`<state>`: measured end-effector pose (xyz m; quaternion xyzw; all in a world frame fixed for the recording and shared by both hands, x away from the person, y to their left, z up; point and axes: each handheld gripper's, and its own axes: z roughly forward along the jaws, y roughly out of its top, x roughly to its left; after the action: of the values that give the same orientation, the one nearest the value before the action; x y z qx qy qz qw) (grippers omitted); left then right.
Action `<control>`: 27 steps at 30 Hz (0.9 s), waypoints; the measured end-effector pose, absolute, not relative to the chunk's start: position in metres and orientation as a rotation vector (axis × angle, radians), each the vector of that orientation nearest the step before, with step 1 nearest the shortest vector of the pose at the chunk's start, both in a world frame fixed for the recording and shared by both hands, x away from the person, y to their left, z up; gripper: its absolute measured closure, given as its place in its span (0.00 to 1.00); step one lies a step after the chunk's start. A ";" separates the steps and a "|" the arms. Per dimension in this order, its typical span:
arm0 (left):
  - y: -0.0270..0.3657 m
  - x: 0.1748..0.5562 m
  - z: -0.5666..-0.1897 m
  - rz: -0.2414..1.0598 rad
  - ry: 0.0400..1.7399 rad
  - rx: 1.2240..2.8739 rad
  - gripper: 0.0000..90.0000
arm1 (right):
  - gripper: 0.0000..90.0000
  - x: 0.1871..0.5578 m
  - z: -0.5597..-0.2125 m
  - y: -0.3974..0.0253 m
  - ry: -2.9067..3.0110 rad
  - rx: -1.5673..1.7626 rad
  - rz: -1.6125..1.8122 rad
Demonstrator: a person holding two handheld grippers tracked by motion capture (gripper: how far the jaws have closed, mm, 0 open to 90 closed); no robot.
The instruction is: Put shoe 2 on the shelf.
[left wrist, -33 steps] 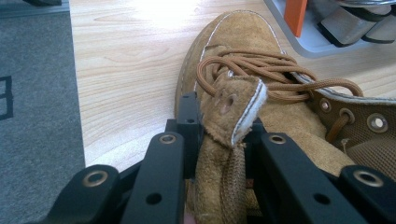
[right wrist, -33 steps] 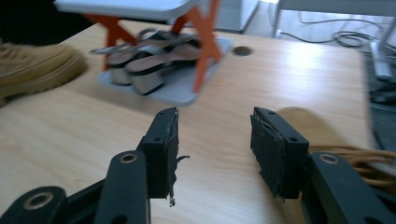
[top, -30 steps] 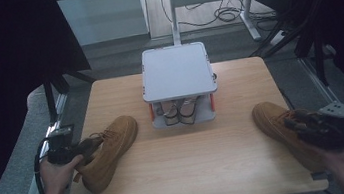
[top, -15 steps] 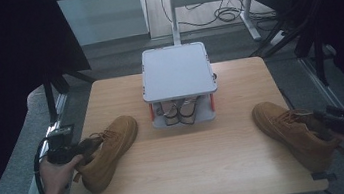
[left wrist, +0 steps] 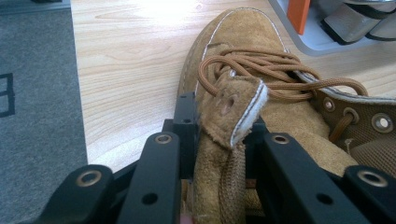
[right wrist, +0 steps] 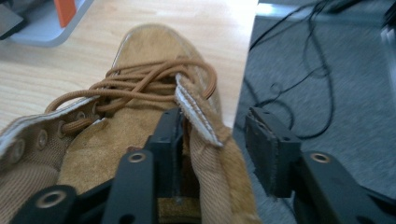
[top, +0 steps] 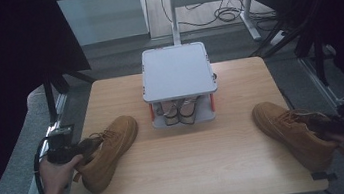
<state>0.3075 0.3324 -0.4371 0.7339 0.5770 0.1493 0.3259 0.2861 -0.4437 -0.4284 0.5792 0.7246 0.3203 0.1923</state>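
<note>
Two tan suede lace-up boots lie on the wooden table [top: 185, 176]. The left boot [top: 109, 150] points toward the rack, and my left gripper [top: 77, 150] is shut on its upper edge beside the laces. In the left gripper view both jaws of the left gripper [left wrist: 219, 123] press the suede flap of the left boot [left wrist: 243, 60]. The right boot [top: 293, 131] lies near the table's right edge. My right gripper [top: 338, 126] is at its heel end. In the right gripper view the right gripper [right wrist: 217, 128] is open astride the collar of the right boot [right wrist: 149, 60], one jaw inside and one outside.
A small rack with a grey top [top: 176, 71] stands mid-table at the back, with a pair of grey heeled shoes [top: 179, 111] on its lower shelf. Cables [right wrist: 299, 84] lie on the grey floor just past the table's right edge.
My right gripper pulled back from over the right boot toward the table's right edge, then settled at the boot's heel end. The left gripper and its boot stayed put.
</note>
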 end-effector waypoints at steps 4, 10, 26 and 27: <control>0.333 0.308 -0.437 0.385 1.505 1.938 0.79 | 0.75 0.292 -0.433 -0.439 2.081 1.633 0.877; 0.332 0.310 -0.437 0.395 1.518 1.978 0.76 | 0.84 0.294 -0.435 -0.439 2.080 1.633 0.856; 0.330 0.308 -0.437 0.325 1.500 1.938 0.90 | 0.91 0.286 -0.436 -0.438 2.000 1.649 0.998; 0.330 0.307 -0.437 0.327 1.491 1.924 0.90 | 0.91 0.285 -0.435 -0.437 1.993 1.646 1.011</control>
<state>0.3069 0.3300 -0.4370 0.7378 0.5718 0.1253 0.3361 0.2854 -0.4370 -0.4348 0.5832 0.7059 0.3583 0.1819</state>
